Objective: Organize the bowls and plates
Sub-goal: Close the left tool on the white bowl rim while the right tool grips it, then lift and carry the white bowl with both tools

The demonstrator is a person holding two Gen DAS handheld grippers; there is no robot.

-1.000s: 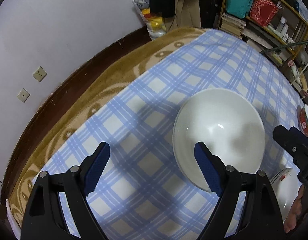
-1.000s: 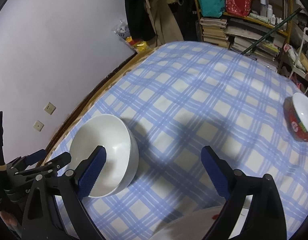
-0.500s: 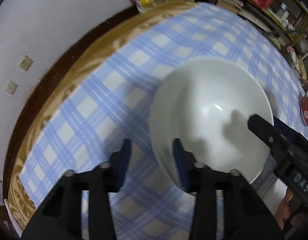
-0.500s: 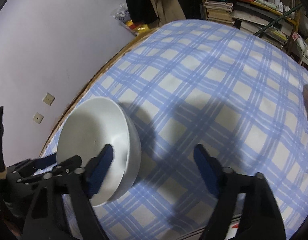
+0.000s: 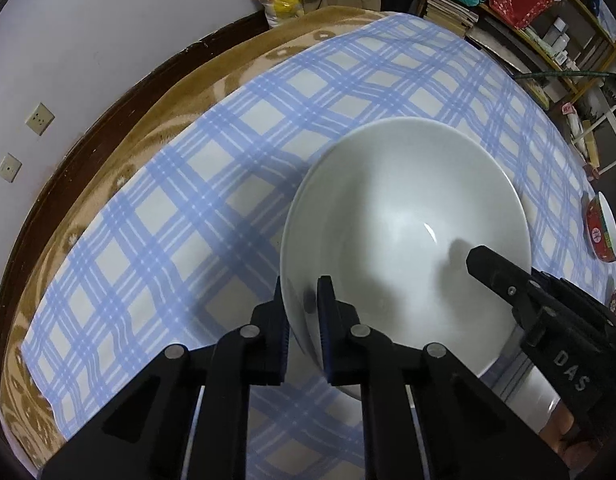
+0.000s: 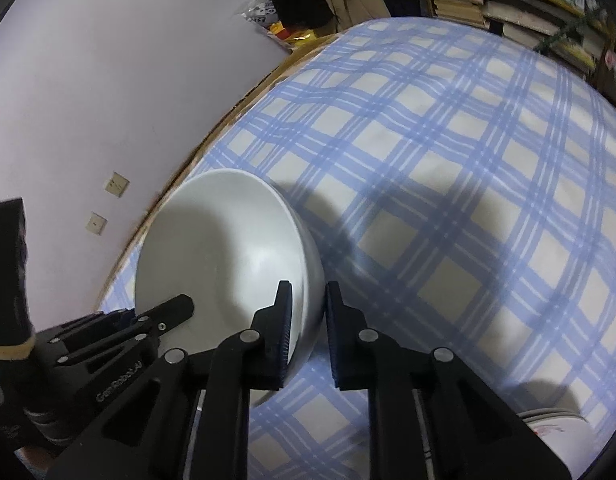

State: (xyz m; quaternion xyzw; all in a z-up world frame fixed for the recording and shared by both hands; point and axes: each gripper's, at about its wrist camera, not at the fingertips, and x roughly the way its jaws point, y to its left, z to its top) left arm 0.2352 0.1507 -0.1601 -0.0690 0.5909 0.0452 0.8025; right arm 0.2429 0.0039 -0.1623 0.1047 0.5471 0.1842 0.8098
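Observation:
A large white bowl is held over the blue plaid tablecloth. My left gripper is shut on the bowl's near left rim, one finger inside and one outside. My right gripper is shut on the bowl's opposite rim, and it also shows in the left wrist view. The left gripper shows in the right wrist view. The bowl is tilted in the right wrist view.
A red patterned bowl sits at the table's right edge. A white plate with red marks lies at the near right. A tan blanket borders the cloth by the wall. Cluttered shelves stand behind the table.
Both grippers were open around the white bowl a second ago. They have since closed on opposite sides of its rim, and the bowl has tilted and risen off the cloth.

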